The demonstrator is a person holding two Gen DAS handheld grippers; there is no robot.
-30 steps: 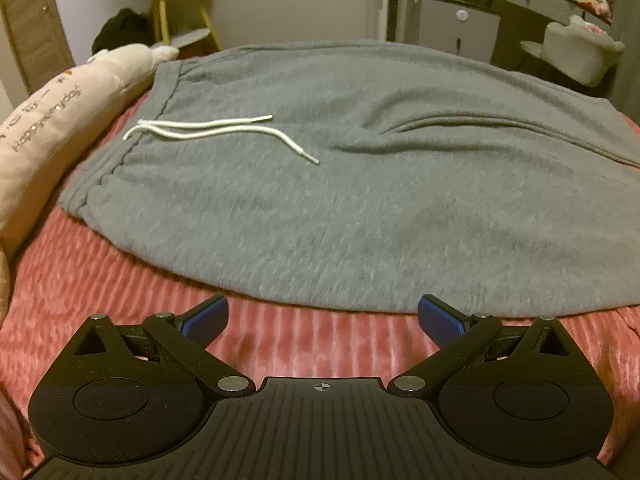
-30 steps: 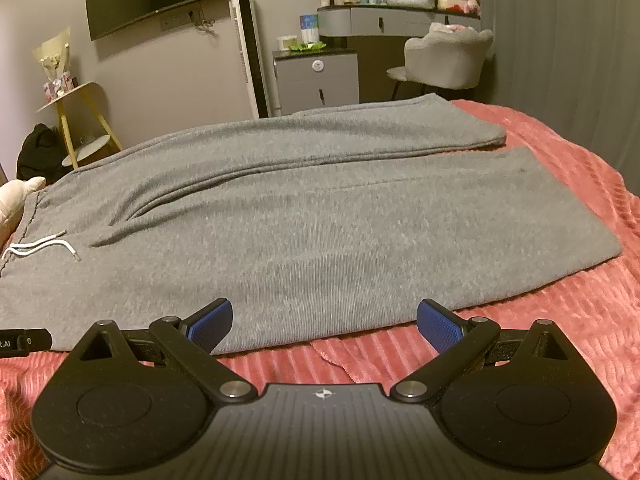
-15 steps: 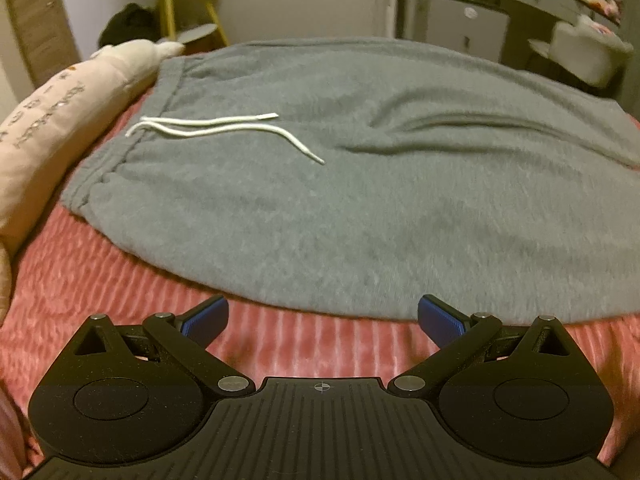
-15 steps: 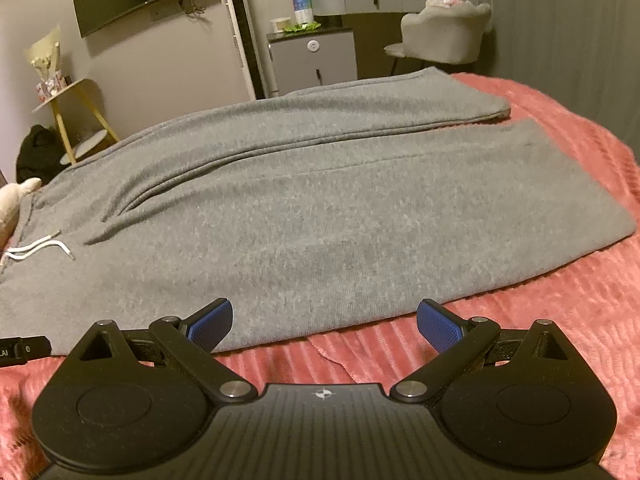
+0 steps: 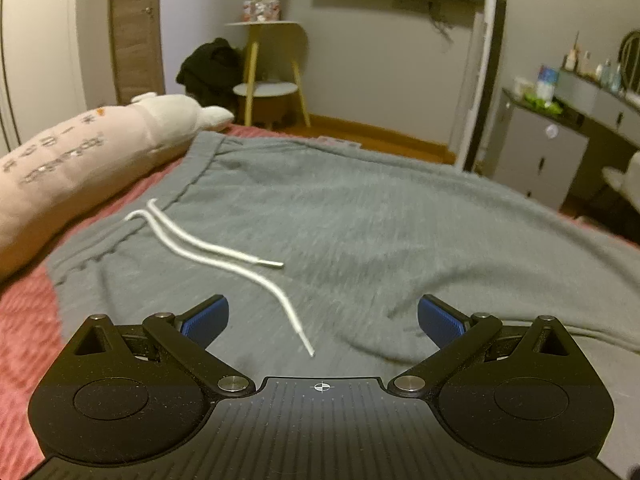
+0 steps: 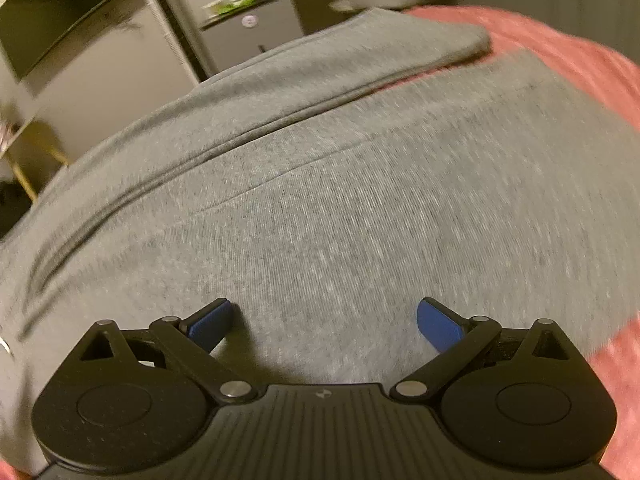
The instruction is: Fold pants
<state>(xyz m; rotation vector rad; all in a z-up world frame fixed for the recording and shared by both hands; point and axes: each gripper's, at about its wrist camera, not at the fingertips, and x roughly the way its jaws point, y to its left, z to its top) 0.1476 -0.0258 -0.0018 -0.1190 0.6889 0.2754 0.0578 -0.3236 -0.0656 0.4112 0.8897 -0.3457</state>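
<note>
Grey pants (image 5: pixel 360 232) of soft, fleecy knit lie spread flat on a bed covered by a ribbed pink blanket (image 5: pixel 24 320). Their gathered waistband (image 5: pixel 192 184) sits at the left end, and two white drawstring cords (image 5: pixel 224 256) trail across the cloth in loose curves, one tip ending just ahead of the left hand-held gripper (image 5: pixel 322 316). That gripper hovers over the fabric near the waist, its blue ribbed pads spread wide with nothing between them. In the right wrist view, the two legs (image 6: pixel 320 184) lie side by side with long shallow creases along the seam between them, and the far leg's hem (image 6: pixel 472 40) is rounded. The right hand-held gripper (image 6: pixel 324 320) is released too, its pads apart low over the near leg. A long cream plush pillow (image 5: pixel 80 160) with printed lettering lies beside the waistband. Beyond the bed stand a yellow-legged side table (image 5: pixel 268 72), a dark bag (image 5: pixel 212 68) and a grey cabinet (image 5: pixel 536 152).
</note>
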